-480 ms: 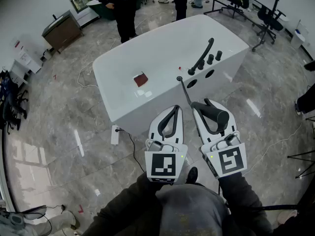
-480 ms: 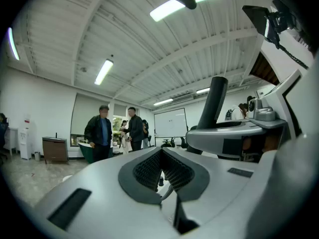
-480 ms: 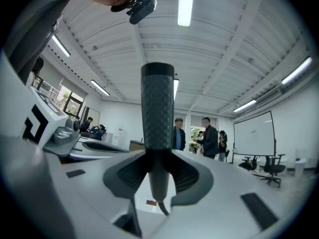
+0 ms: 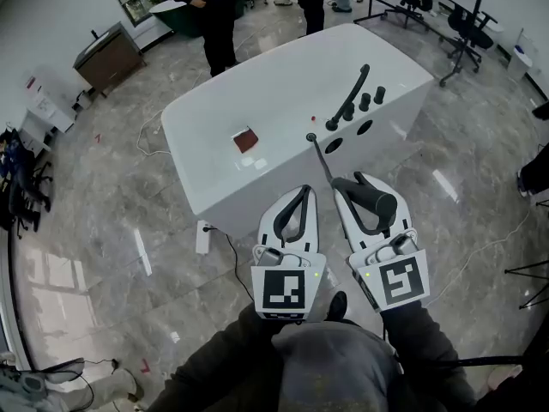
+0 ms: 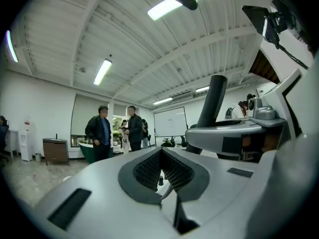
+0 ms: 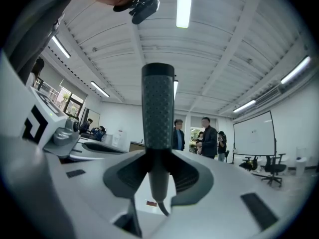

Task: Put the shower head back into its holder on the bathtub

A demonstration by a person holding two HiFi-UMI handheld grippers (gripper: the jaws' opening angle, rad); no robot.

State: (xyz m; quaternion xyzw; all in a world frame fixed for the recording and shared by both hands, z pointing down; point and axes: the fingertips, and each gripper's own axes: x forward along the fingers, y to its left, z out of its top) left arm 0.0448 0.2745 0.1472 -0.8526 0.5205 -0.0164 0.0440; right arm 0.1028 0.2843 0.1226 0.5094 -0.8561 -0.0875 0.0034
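1. My right gripper (image 4: 358,187) is clamped on the shower head (image 4: 371,197). In the right gripper view the dark handle (image 6: 158,108) stands straight up out of the pads, with the jaws (image 6: 158,176) pressed against it on both sides.
2. My left gripper (image 4: 301,192) has nothing in it. In the left gripper view its jaws (image 5: 162,171) are closed, tip to tip.
3. In the head view both grippers sit side by side at lower centre, left one just beside the right, both off the tub.
4. A thin hose (image 4: 322,157) runs from the shower head up to the tub's near edge.
5. So the shower head is in my grip, just below the bathtub (image 4: 223,191) in the frame and not on it.
6. The tub is white and fills the upper middle of the head view. Black fittings (image 4: 356,101) line its right end, and I can't tell which one is the holder.
7. A small reddish-brown square (image 4: 245,139) lies on the tub, left of the fittings.
8. A few people (image 4: 219,15) stand beyond the tub at the top edge, a cabinet (image 4: 107,54) is at upper left, and a chair (image 4: 467,33) is at upper right.
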